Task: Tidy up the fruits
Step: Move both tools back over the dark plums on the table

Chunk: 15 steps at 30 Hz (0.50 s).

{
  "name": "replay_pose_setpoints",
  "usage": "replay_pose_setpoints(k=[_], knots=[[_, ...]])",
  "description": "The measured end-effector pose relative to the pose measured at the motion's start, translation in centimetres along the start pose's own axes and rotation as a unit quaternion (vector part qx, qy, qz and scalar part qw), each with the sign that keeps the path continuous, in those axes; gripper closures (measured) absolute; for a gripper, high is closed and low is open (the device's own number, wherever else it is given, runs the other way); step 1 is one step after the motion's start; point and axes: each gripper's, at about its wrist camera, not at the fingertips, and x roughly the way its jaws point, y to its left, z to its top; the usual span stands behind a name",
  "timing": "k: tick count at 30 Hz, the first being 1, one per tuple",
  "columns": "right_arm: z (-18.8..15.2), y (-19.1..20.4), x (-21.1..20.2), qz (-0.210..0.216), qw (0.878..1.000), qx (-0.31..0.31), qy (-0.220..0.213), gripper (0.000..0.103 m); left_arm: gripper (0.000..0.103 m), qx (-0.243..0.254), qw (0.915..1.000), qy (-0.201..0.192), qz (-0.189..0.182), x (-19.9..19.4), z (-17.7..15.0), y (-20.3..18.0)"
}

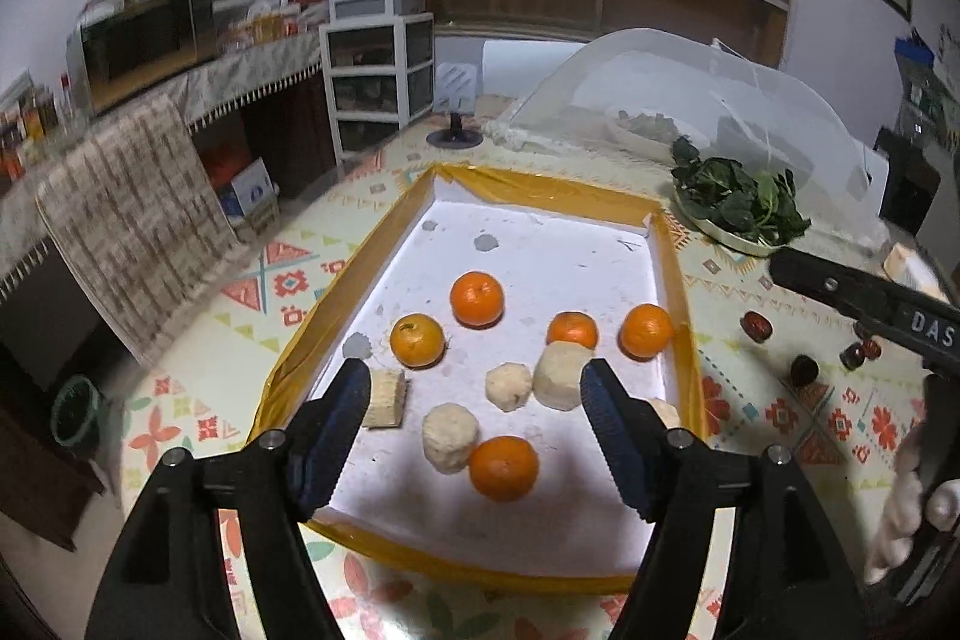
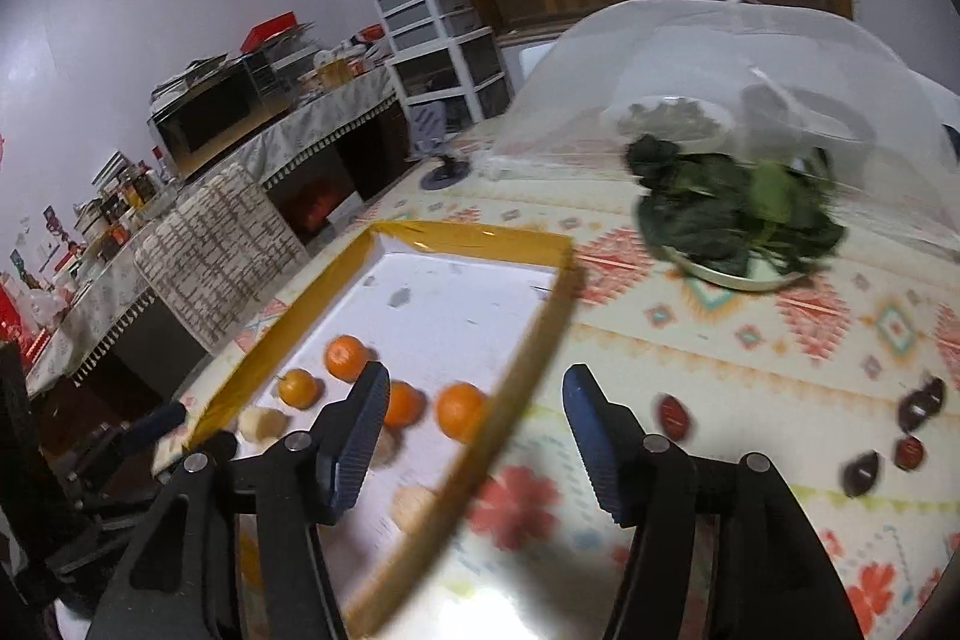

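A white tray with a yellow rim (image 1: 672, 256) holds several oranges (image 1: 477, 298) and several pale peeled chunks (image 1: 450, 437). My left gripper (image 1: 474, 400) is open and empty, above the tray's near half, with an orange (image 1: 503, 467) just below it. My right gripper (image 2: 474, 439) is open and empty, over the tray's right rim (image 2: 528, 340). Several dark red dates (image 2: 673, 415) lie on the tablecloth to its right; they also show in the left wrist view (image 1: 757, 325). The right gripper's arm (image 1: 870, 298) shows at the right of the left wrist view.
A plate of dark leafy greens (image 1: 735, 205) stands behind the tray at the right, also in the right wrist view (image 2: 738, 220). A white mesh food cover (image 1: 678, 94) sits behind it. A small black stand (image 1: 453, 133) is at the table's far edge.
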Motion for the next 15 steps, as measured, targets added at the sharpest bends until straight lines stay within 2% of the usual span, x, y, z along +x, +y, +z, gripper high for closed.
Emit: replay_pose_setpoints(k=[7, 15], knots=[[-3.1, -5.2, -3.9, -0.049, 0.999, 0.011, -0.005, 0.037, 0.023, 0.039, 0.9989, -0.021, 0.012, -2.4, -0.3, -3.5], [-6.0, -12.5, -8.2, -0.083, 0.994, 0.068, -0.013, 0.037, 0.022, 0.074, 0.9970, -0.023, 0.003, -3.5, -0.7, -8.0]])
